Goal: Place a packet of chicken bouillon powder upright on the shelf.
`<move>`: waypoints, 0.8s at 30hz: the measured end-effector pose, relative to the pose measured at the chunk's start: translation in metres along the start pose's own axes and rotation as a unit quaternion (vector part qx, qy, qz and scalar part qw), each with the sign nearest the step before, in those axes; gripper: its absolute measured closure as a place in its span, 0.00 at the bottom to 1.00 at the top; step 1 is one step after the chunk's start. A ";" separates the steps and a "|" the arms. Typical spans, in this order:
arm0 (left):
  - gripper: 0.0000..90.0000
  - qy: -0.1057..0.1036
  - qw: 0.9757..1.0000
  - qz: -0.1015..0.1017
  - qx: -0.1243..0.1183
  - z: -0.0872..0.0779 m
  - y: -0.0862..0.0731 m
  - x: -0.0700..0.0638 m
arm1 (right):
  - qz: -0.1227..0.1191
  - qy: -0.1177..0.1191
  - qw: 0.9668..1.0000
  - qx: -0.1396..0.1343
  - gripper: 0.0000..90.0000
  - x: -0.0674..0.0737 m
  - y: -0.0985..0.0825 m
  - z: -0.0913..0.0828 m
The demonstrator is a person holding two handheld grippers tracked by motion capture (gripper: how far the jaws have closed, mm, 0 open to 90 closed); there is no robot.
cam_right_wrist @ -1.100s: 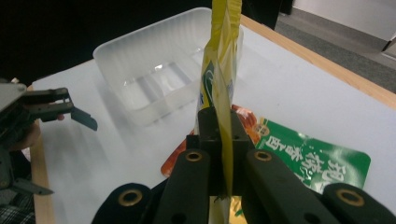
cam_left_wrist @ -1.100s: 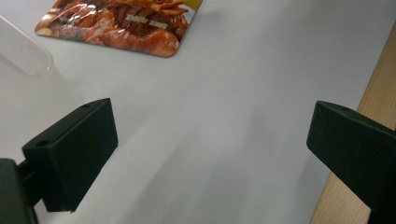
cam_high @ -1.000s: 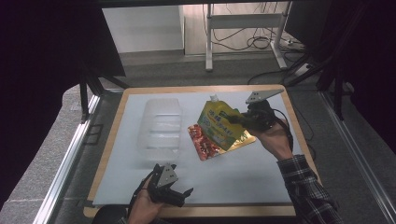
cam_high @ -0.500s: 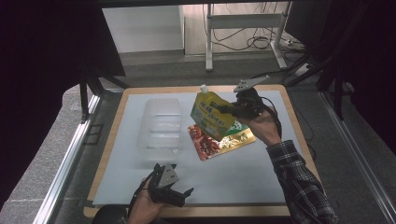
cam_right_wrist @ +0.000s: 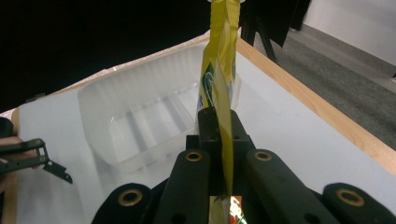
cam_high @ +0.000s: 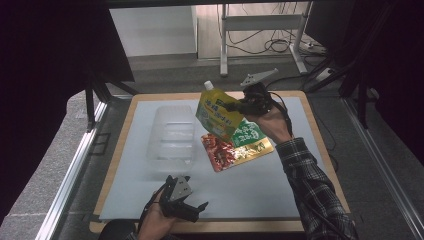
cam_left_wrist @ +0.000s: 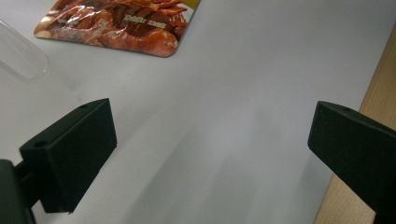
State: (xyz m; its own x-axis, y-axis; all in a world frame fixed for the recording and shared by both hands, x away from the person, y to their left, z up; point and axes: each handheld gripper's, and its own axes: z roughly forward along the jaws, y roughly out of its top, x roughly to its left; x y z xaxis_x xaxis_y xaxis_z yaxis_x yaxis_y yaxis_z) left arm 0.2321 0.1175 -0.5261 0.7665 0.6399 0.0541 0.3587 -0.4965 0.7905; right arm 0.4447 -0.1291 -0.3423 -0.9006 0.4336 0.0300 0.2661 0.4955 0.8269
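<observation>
Lifted clear of the table since the earlier frames, the yellow spout pouch point(cam_high: 216, 112) now hangs in the air above the red snack pouch point(cam_high: 235, 148), carried up and toward the clear plastic tray point(cam_high: 172, 137). The right gripper point(cam_high: 235, 106) is clamped tight on the yellow spout pouch's edge; in the right gripper view its 2 jaws meet on the thin film, and the pouch point(cam_right_wrist: 219, 79) stands edge-on with its cap at the top. Its long axis runs nearly upright, tilted slightly, spout uppermost.

From the held pouch, the tray lies to the left in the high view and lower down, its long side running away from the person. The right hand point(cam_high: 270, 125) is far nearer to it than the left. I judge that the coming move turns on swinging the pouch leftward over the tray's rim and laying its length along the tray.

The left gripper point(cam_high: 187, 207) rests low at the table's near edge, jaws wide apart and holding nothing, with bare white mat point(cam_left_wrist: 224, 116) between them.
</observation>
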 end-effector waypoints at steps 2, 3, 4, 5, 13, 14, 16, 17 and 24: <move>0.01 0.000 1.000 0.003 0.002 0.000 0.000 0.000 | 0.000 0.001 1.000 -0.001 0.99 -0.001 0.005 0.003; 0.01 0.001 1.000 0.004 0.002 0.000 0.000 -0.001 | 0.000 0.002 1.000 -0.002 0.99 -0.001 0.007 0.005; 0.01 0.001 1.000 0.005 0.001 0.000 0.000 -0.001 | -0.001 0.003 1.000 -0.002 0.99 -0.001 0.010 0.007; 0.00 0.002 1.000 0.004 0.000 0.000 0.000 -0.001 | -0.002 0.005 1.000 -0.003 0.99 -0.001 0.012 0.008; 0.00 0.000 1.000 -0.002 -0.005 -0.002 0.000 0.002 | -0.002 0.007 1.000 -0.010 0.99 -0.002 0.030 0.021; 0.00 0.000 1.000 -0.003 -0.004 -0.002 0.000 0.001 | -0.002 0.007 1.000 -0.010 0.99 -0.002 0.033 0.024; 0.00 -0.001 1.000 -0.004 -0.004 -0.002 0.000 0.002 | -0.003 0.008 1.000 -0.011 0.99 -0.002 0.037 0.028; 0.00 0.000 1.000 -0.006 -0.006 -0.002 0.000 0.002 | -0.003 0.008 1.000 -0.011 0.99 -0.002 0.040 0.030; 0.00 0.002 1.000 -0.009 -0.011 -0.005 -0.002 0.006 | -0.005 0.008 1.000 -0.014 0.99 -0.001 0.056 0.045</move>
State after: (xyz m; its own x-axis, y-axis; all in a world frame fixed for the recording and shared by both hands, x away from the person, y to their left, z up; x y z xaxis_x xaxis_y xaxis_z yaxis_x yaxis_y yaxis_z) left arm 0.2329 0.1249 -0.5239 0.7579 0.6510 0.0426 0.3607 -0.4726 0.8041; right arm 0.4760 -0.0681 -0.3209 -0.9092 0.4153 0.0301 0.2464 0.4784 0.8429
